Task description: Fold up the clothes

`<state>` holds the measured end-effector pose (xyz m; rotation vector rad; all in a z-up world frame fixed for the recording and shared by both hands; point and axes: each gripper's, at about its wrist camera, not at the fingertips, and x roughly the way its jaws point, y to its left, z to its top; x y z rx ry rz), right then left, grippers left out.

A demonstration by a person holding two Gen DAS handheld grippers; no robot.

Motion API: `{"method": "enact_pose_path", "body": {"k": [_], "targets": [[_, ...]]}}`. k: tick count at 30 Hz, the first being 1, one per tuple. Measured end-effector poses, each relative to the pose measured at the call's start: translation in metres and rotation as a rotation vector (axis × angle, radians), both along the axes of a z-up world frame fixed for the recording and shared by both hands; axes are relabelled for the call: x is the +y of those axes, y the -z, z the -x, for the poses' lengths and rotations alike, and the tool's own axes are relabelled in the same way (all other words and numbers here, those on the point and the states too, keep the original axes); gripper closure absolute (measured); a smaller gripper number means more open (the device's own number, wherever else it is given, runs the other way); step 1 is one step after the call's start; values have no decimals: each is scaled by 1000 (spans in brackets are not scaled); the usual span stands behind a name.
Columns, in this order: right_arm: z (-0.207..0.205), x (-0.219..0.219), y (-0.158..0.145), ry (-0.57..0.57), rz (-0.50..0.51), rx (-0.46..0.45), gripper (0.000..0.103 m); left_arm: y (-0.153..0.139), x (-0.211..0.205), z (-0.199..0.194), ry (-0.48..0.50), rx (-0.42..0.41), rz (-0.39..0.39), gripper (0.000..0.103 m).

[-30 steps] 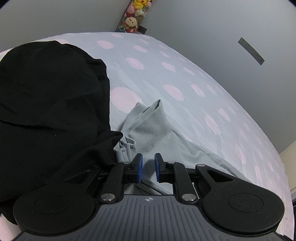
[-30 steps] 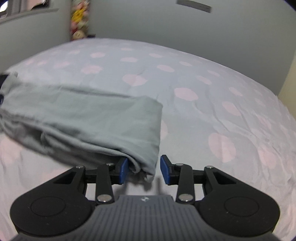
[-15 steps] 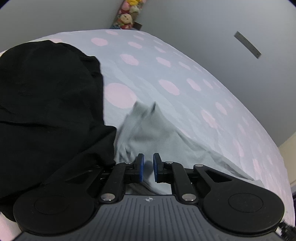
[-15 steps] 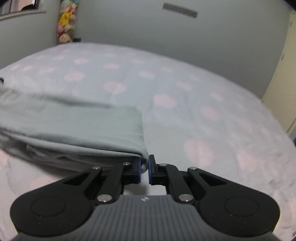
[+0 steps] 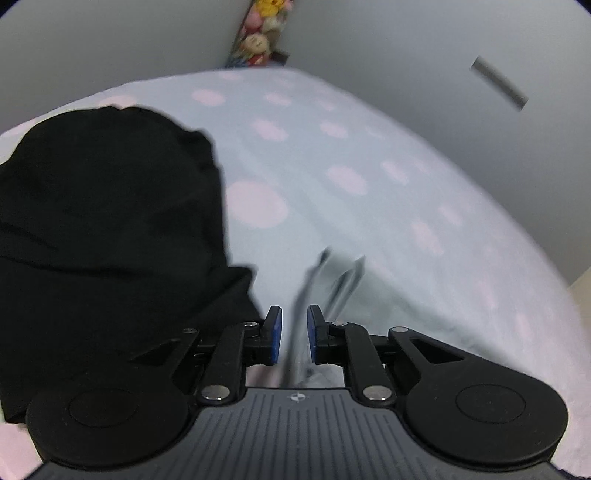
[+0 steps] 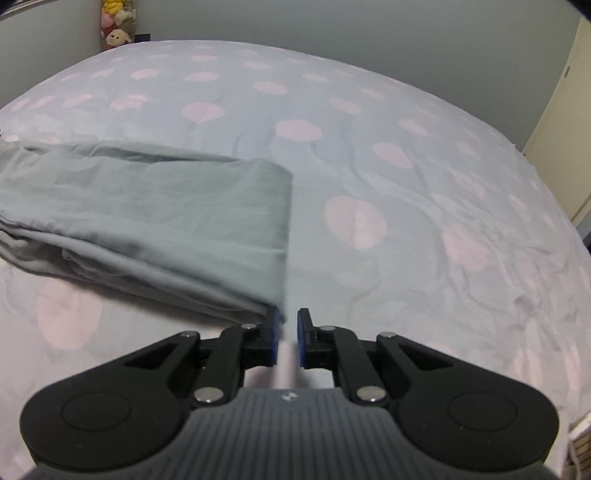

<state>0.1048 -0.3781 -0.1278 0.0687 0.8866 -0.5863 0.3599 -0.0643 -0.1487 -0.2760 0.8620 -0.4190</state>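
A grey garment (image 6: 147, 206) lay folded into a long band across the left half of a bed, on a pale blue sheet (image 6: 406, 177) printed with pink dots. Its short folded edge faced right near the middle of the bed, and its near right corner touched the tip of the right gripper's (image 6: 287, 332) left finger. That claw's jaws were easing apart with only a narrow gap between the blue pads. The gap was blurred, and no cloth could be made out pressed in it.

In the left wrist view, the left gripper (image 5: 294, 325) was clenched on the same grey cloth, which ran up from between its pads in motion-blurred streaks. A black garment (image 5: 110, 229) was heaped just to its left, covering the near left part of the sheet and reaching the gripper's left finger.

The only marking in sight was a small white emblem (image 6: 287, 396) on the gripper body, too small to read. A grey strip (image 5: 498, 83) on the far wall showed no legible text.

To the right of the grey band and beyond it, the sheet lay open but creased, out to the bed's far edge and right edge. Plush toys (image 6: 116, 26) were stacked in the far left corner where two grey walls met. A cream door (image 6: 569, 129) stood past the right edge of the bed.
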Motion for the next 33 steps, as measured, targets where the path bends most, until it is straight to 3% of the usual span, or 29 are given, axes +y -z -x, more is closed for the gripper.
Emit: {"method": "enact_pose_path", "body": {"k": [2, 4, 9, 15, 19, 22, 29, 33], "targets": [[4, -2, -12, -5, 7, -32, 93, -4, -9, 3, 52, -31, 31, 91], [-2, -4, -20, -20, -1, -75, 93, -6, -24, 9, 114, -60, 13, 91], [-44, 0, -19, -98, -72, -152, 91, 0, -53, 18, 209, -107, 11, 91], [-95, -24, -4, -71, -160, -224, 88, 19, -58, 14, 186, -64, -57, 91], [-118, -45, 18, -35, -182, -180, 88, 31, -55, 6, 153, -30, -113, 95], [-125, -67, 34, 27, -179, -156, 103, 34, -55, 3, 131, -33, -159, 103], [-125, -81, 30, 29, -166, -162, 103, 30, -55, 4, 106, -43, -197, 103], [-98, -88, 13, 57, -227, -227, 83, 25, -49, 3, 84, -45, -166, 100]]}}
